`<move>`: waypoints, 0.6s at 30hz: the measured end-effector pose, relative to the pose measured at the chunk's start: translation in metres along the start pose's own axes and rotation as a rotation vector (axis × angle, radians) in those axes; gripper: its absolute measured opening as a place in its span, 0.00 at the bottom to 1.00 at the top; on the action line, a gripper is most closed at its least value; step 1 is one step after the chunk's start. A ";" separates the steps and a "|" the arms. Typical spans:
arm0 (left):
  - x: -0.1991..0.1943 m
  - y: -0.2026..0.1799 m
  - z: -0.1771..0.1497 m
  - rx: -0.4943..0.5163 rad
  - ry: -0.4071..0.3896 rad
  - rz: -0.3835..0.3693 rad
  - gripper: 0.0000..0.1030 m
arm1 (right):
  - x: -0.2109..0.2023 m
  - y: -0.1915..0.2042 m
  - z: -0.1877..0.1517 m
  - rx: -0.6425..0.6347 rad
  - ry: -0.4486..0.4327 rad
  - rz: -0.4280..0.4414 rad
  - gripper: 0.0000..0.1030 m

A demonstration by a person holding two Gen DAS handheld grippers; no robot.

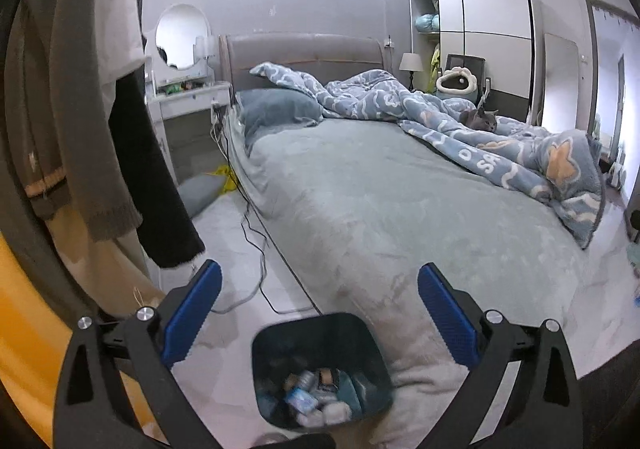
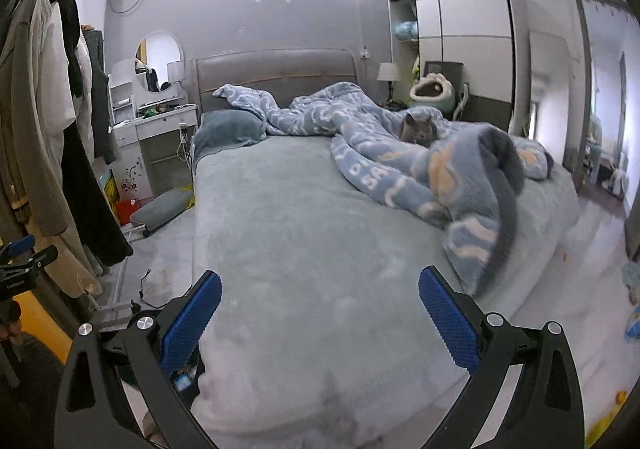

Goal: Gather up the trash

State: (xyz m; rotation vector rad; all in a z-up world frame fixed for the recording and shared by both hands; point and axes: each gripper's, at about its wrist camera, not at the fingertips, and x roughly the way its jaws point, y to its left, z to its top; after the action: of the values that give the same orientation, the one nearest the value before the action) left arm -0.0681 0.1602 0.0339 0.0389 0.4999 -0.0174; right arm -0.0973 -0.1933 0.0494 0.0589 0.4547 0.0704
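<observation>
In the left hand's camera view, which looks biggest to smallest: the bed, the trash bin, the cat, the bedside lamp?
1. Bed
2. Trash bin, though it looks large partly because it is close to the camera
3. Cat and bedside lamp, too alike to rank

The trash bin's [image 1: 320, 369] contents are too blurred to identify, and the blanket's [image 2: 492, 209] hanging corner smears

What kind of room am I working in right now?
A lived-in bedroom: an unmade bed with a blue quilt and a grey cat on it, a wardrobe, and a dressing table with a round mirror.
</observation>
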 end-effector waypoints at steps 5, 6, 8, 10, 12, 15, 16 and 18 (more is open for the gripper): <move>-0.005 0.000 -0.012 -0.023 0.015 -0.014 0.97 | -0.008 0.002 -0.009 -0.032 0.031 0.053 0.97; -0.005 0.001 -0.012 -0.028 0.010 -0.011 0.97 | -0.008 0.002 -0.010 -0.042 0.037 0.044 0.97; -0.005 0.000 -0.012 -0.036 0.008 -0.010 0.97 | -0.008 0.002 -0.011 -0.055 0.041 0.042 0.97; -0.003 0.000 -0.013 -0.046 0.013 -0.013 0.97 | -0.010 0.000 -0.011 -0.054 0.036 0.065 0.97; -0.001 -0.002 -0.014 -0.046 0.021 -0.015 0.97 | -0.013 -0.004 -0.011 -0.035 0.029 0.085 0.97; -0.001 -0.007 -0.015 -0.033 0.020 -0.018 0.97 | -0.016 -0.008 -0.011 -0.021 0.021 0.094 0.97; 0.000 -0.008 -0.015 -0.029 0.019 -0.019 0.97 | -0.017 -0.008 -0.011 -0.025 0.022 0.093 0.97; 0.001 -0.009 -0.015 -0.032 0.023 -0.017 0.97 | -0.017 -0.007 -0.012 -0.034 0.025 0.092 0.97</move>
State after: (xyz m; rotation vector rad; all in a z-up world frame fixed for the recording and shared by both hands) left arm -0.0743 0.1516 0.0201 0.0033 0.5232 -0.0259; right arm -0.1174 -0.2015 0.0458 0.0450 0.4756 0.1691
